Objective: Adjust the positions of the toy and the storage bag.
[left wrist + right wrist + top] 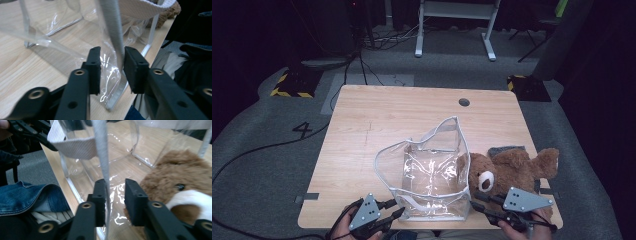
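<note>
Standing at the near table (362,115) edge, the clear bag (432,180) had a gripper at each of its front corners. The left gripper (396,209) was released: in the left gripper view its jaws were parted, the bag's grey edge strip (113,27) rising between them, close against one pad, though contact was hard to judge. The right gripper (477,201) was likewise released; in the right gripper view the grey strip (102,152) lay against one pad, the other standing clear. Just beyond that gripper the brown teddy bear (507,170) lay touching the bag's side, its lower body cut off behind the gripper's plate. Both forearms were cropped by the frame
</note>
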The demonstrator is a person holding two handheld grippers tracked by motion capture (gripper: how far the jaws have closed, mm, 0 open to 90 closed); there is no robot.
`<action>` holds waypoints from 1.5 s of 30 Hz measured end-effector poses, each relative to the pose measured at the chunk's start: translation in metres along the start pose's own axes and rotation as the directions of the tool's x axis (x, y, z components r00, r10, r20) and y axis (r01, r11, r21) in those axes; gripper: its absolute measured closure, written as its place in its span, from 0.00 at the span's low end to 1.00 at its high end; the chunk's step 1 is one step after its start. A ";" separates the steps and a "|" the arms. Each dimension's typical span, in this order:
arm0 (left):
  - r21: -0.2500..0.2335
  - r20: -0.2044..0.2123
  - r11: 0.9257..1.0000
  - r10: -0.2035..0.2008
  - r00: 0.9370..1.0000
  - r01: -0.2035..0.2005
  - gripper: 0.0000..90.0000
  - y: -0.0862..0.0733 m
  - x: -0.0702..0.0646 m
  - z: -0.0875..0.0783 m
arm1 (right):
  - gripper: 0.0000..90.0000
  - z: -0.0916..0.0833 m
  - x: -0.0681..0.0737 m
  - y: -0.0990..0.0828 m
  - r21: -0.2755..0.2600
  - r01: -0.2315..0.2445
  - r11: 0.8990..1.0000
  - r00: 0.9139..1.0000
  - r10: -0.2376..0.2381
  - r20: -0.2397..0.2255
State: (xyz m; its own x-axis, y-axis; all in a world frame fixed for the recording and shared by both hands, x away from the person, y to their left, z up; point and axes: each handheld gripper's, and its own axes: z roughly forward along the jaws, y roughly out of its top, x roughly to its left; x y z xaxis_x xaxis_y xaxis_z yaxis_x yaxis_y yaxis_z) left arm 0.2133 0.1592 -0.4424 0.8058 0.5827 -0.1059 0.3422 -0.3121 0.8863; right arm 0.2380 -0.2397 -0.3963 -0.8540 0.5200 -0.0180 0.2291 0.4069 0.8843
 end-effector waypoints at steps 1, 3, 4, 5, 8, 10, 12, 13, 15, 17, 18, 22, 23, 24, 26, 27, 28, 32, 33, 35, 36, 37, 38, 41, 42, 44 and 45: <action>-0.003 0.001 1.000 -0.012 1.000 0.012 0.72 0.000 0.001 -0.002 | 0.75 -0.003 -0.002 0.001 -0.011 0.000 1.000 1.000 0.000 0.012; -0.011 0.002 1.000 -0.022 1.000 0.022 0.69 -0.001 0.003 -0.005 | 0.73 -0.010 -0.008 0.003 -0.003 0.007 1.000 0.999 -0.007 0.047; -0.013 0.002 1.000 -0.028 1.000 0.028 0.69 -0.001 0.004 -0.006 | 0.71 -0.014 -0.011 0.003 -0.007 0.008 1.000 0.998 -0.007 0.055; -0.014 0.004 0.999 -0.036 0.999 0.037 0.67 -0.001 0.005 -0.006 | 0.69 -0.018 -0.014 0.004 -0.012 0.007 1.000 0.998 -0.007 0.066; -0.020 0.010 0.999 -0.040 0.999 0.041 0.66 -0.002 0.009 -0.006 | 0.66 -0.028 -0.024 0.006 0.000 0.025 1.000 0.993 -0.025 0.113; -0.023 0.016 0.999 -0.046 0.999 0.046 0.64 -0.002 0.011 -0.007 | 0.64 -0.034 -0.032 0.006 0.005 0.029 1.000 0.990 -0.030 0.140; -0.023 0.025 0.998 -0.055 0.998 0.055 0.64 -0.002 0.013 -0.009 | 0.62 -0.038 -0.039 0.005 0.017 0.031 0.999 0.986 -0.033 0.166; -0.029 0.026 0.998 -0.064 0.998 0.064 0.63 -0.003 0.014 -0.010 | 0.61 -0.040 -0.042 0.004 0.020 0.033 0.999 0.984 -0.036 0.172; -0.042 0.027 0.996 -0.077 0.997 0.078 0.64 -0.004 0.017 -0.014 | 0.60 -0.043 -0.048 0.003 0.032 0.036 0.999 0.981 -0.041 0.191; -0.055 -0.014 0.996 -0.075 0.997 0.074 0.64 -0.005 0.022 -0.019 | 0.58 -0.046 -0.053 0.001 0.040 0.038 0.998 0.976 -0.046 0.211; -0.062 -0.024 0.994 -0.087 0.996 0.086 0.64 -0.005 0.025 -0.021 | 0.57 -0.046 -0.055 0.000 0.046 0.044 0.998 0.974 -0.053 0.220; -0.036 -0.079 0.996 -0.086 0.993 0.083 0.63 -0.007 0.036 -0.017 | 0.53 -0.044 -0.064 -0.003 0.085 0.060 0.995 0.965 -0.080 0.250; -0.034 -0.093 0.996 -0.082 0.992 0.079 0.62 -0.008 0.038 -0.014 | 0.53 -0.042 -0.066 -0.003 0.096 0.059 0.994 0.967 -0.081 0.244; -0.023 -0.104 0.997 -0.080 0.991 0.078 0.61 -0.009 0.040 -0.012 | 0.53 -0.039 -0.068 -0.004 0.109 0.065 0.992 0.967 -0.090 0.240; -0.007 -0.123 0.997 -0.073 0.990 0.073 0.60 -0.012 0.044 -0.008 | 0.52 -0.032 -0.070 -0.005 0.129 0.064 0.990 0.969 -0.093 0.231; -0.006 -0.125 0.997 -0.078 0.989 0.078 0.60 -0.013 0.046 -0.007 | 0.51 -0.029 -0.071 -0.006 0.142 0.066 0.988 0.970 -0.097 0.223; -0.004 -0.133 0.997 -0.081 0.988 0.082 0.60 -0.015 0.048 -0.006 | 0.50 -0.025 -0.072 -0.007 0.151 0.065 0.986 0.972 -0.097 0.215; -0.014 -0.135 0.995 -0.104 0.985 0.103 0.59 -0.019 0.052 -0.005 | 0.47 -0.014 -0.074 -0.009 0.190 0.086 0.978 0.970 -0.126 0.207; -0.011 -0.138 0.995 -0.101 0.985 0.101 0.59 -0.020 0.053 -0.005 | 0.45 -0.012 -0.075 -0.010 0.199 0.092 0.976 0.970 -0.133 0.202; -0.009 -0.138 0.995 -0.103 0.985 0.103 0.59 -0.020 0.053 -0.005 | 0.42 -0.007 -0.077 -0.013 0.217 0.092 0.972 0.971 -0.136 0.197; -0.007 -0.131 0.994 -0.112 0.985 0.112 0.59 -0.021 0.052 -0.004 | 0.40 -0.006 -0.079 -0.015 0.222 0.087 0.971 0.971 -0.132 0.198; -0.008 -0.134 0.994 -0.105 0.985 0.105 0.59 -0.021 0.052 -0.004 | 0.39 -0.004 -0.082 -0.017 0.227 0.080 0.971 0.972 -0.126 0.196; -0.004 -0.136 0.994 -0.105 0.985 0.105 0.59 -0.021 0.052 -0.004 | 0.37 -0.003 -0.084 -0.019 0.233 0.071 0.970 0.973 -0.118 0.198; -0.008 -0.133 0.994 -0.111 0.985 0.111 0.59 -0.021 0.053 -0.002 | 0.37 0.000 -0.089 -0.025 0.240 0.080 0.967 0.975 -0.126 0.182; -0.004 -0.132 0.994 -0.111 0.985 0.111 0.59 -0.022 0.053 -0.002 | 0.37 0.001 -0.090 -0.026 0.240 0.082 0.967 0.975 -0.128 0.180; -0.002 -0.129 0.993 -0.115 0.985 0.116 0.59 -0.022 0.052 -0.001 | 0.37 0.003 -0.091 -0.027 0.241 0.096 0.966 0.975 -0.140 0.173; -0.004 -0.138 0.994 -0.107 0.985 0.107 0.59 -0.022 0.053 -0.001 | 0.37 0.004 -0.091 -0.028 0.248 0.101 0.963 0.974 -0.147 0.171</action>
State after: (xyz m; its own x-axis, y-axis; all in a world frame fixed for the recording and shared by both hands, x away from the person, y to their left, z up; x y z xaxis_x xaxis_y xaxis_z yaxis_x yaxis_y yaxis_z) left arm 0.2478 0.1975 -0.4668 0.6903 0.7104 -0.1370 0.4251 -0.2450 0.8714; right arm 0.3112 -0.2953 -0.4214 -0.7858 0.5753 -0.2269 0.2500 0.6311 0.7343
